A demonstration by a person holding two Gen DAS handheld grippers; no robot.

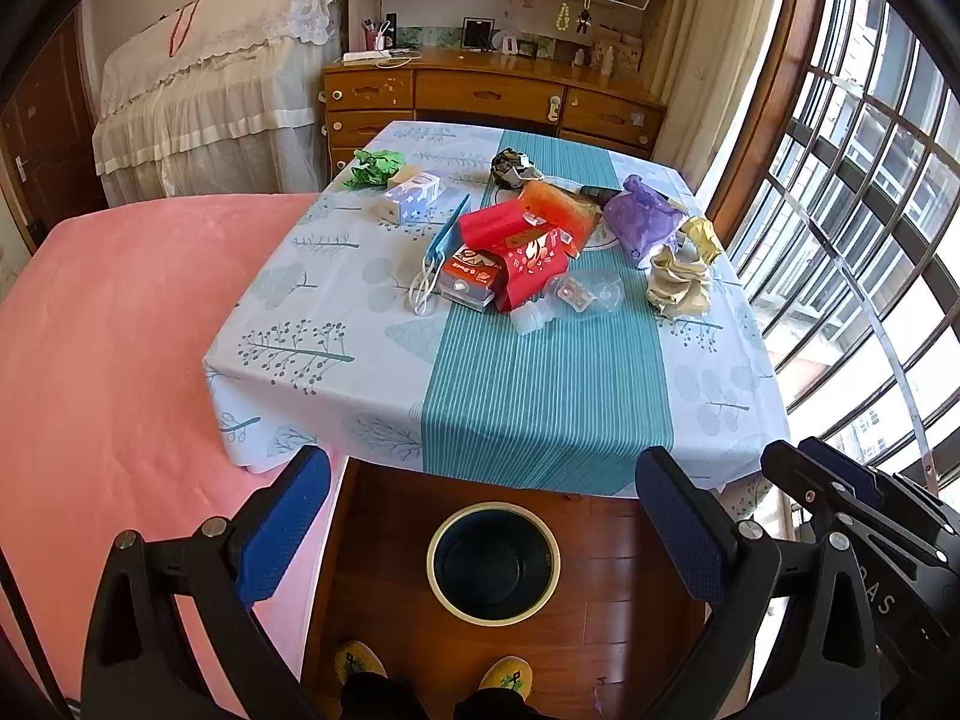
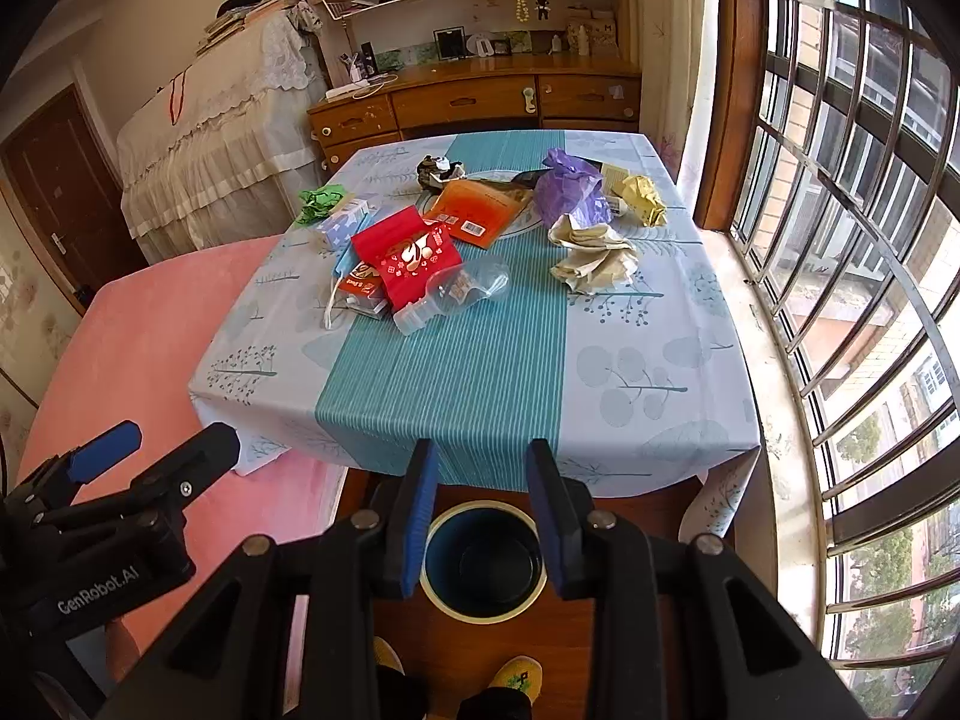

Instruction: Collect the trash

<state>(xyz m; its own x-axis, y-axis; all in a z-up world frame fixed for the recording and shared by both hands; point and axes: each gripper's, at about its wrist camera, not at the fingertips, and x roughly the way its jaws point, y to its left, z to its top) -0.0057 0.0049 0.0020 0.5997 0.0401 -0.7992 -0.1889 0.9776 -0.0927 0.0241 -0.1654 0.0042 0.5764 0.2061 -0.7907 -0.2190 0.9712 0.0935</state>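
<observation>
Trash lies in a pile on the table [image 1: 540, 396]: a red box [image 1: 528, 252], a clear plastic bottle [image 1: 570, 294], a purple bag [image 1: 642, 222], crumpled beige paper [image 1: 678, 288], a yellow wrapper [image 1: 702, 237], green paper [image 1: 375, 168] and an orange packet [image 2: 480, 210]. A dark bin [image 1: 492, 507] with a pale rim stands on the floor at the table's near edge. My left gripper [image 1: 483, 459] hangs wide open above the bin, holding nothing. My right gripper [image 2: 482, 450] is beside it over the bin [image 2: 480, 564], its jaws partly apart with nothing between them.
A pink bed [image 1: 120, 360] borders the table on the left. A barred window [image 2: 840, 240] runs along the right. A wooden desk with drawers [image 1: 492, 96] stands behind the table. The person's feet in yellow slippers [image 1: 510, 675] are just behind the bin.
</observation>
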